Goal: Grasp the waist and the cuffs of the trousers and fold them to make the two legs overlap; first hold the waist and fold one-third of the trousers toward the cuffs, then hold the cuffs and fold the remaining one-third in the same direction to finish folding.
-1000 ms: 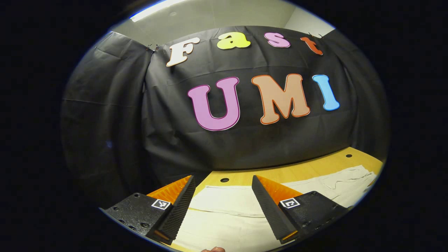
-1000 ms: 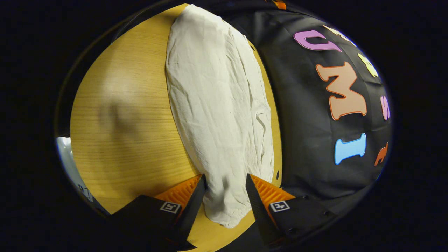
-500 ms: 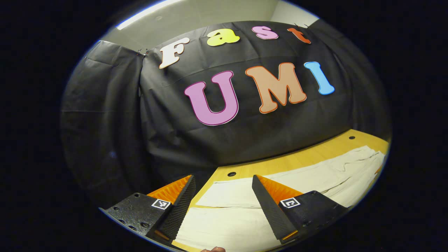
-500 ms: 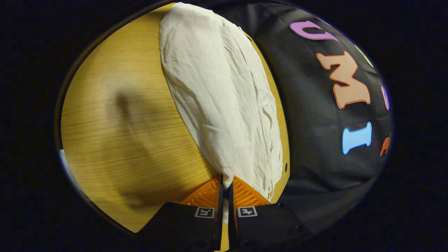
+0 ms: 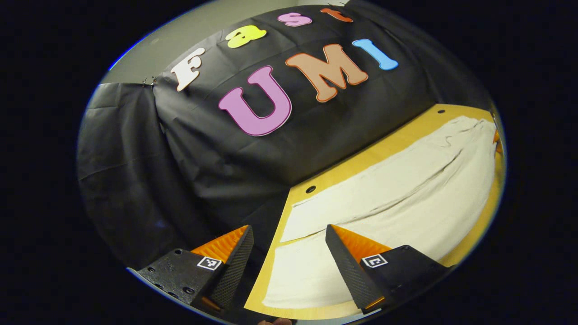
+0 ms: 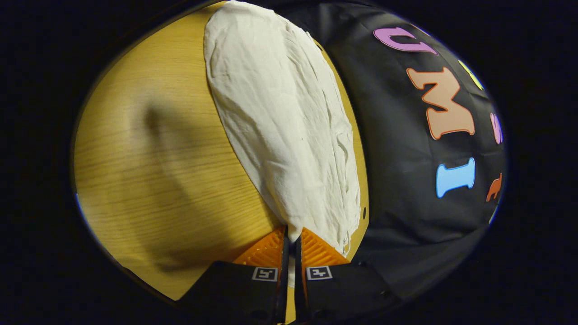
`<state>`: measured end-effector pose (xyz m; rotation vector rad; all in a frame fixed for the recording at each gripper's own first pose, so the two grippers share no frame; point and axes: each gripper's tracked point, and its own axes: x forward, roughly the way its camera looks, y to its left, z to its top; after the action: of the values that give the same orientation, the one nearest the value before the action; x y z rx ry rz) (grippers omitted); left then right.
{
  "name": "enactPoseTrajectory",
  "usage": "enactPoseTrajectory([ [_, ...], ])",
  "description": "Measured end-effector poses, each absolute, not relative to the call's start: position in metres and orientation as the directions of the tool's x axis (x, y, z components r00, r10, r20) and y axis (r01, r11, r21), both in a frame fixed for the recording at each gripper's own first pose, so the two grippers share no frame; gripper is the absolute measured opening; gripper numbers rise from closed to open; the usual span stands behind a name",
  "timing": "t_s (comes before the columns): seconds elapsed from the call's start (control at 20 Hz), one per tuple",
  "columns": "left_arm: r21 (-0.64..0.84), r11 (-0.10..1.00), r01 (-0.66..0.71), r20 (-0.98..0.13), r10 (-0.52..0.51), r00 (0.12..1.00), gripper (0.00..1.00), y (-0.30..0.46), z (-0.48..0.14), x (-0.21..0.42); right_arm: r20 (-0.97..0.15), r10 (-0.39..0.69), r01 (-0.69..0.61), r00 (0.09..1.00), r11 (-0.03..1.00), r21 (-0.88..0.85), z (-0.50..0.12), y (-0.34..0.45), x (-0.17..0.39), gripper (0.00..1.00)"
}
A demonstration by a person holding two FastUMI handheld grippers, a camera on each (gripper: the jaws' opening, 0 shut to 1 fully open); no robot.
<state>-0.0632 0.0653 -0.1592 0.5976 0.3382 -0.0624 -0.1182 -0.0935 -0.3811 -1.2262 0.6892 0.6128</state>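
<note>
while the right gripper (image 6: 291, 246) pinches one end of the trousers (image 6: 280, 126) lying flat on the table (image 6: 153, 171), the left gripper (image 5: 289, 262) (fingers apart) should clamp its end before both lift evenly.

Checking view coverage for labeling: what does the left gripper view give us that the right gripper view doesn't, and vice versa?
Left gripper view: the left gripper open, its fingers apart above the wide end of the trousers, not touching the cloth; a strip of pale wall above the black cloth.

Right gripper view: the right gripper shut on the trousers' narrow end, cloth pinched between both fingers; a broad bare stretch of table with a soft shadow.

Both: the cream trousers lying lengthwise on the wooden table, and the black cloth behind.
</note>
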Motion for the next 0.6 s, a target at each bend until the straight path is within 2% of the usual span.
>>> enactPoseTrajectory([
  [0.15,0.574,0.791,0.214,-0.385,0.030,0.922,0.96,0.076,-0.180,-0.073,-0.752,0.055,-0.745,0.657,0.206,-0.635,-0.382,-0.093,-0.118,0.09],
  [0.35,0.670,0.657,0.346,-0.462,0.005,0.887,0.97,0.089,-0.214,-0.092,-0.744,0.050,-0.734,0.666,0.218,-0.643,-0.382,-0.094,-0.118,0.09],
  [0.4,0.682,0.621,0.386,-0.490,-0.003,0.872,0.97,0.093,-0.224,-0.099,-0.741,0.049,-0.731,0.670,0.217,-0.647,-0.381,-0.093,-0.118,0.04],
  [0.45,0.688,0.588,0.426,-0.519,-0.013,0.855,0.97,0.095,-0.235,-0.106,-0.737,0.050,-0.728,0.675,0.214,-0.652,-0.382,-0.094,-0.118,0.09],
  [0.6,0.674,0.510,0.534,-0.600,-0.043,0.799,0.97,0.097,-0.263,-0.123,-0.729,0.049,-0.721,0.682,0.209,-0.661,-0.383,-0.093,-0.117,0.09],
])
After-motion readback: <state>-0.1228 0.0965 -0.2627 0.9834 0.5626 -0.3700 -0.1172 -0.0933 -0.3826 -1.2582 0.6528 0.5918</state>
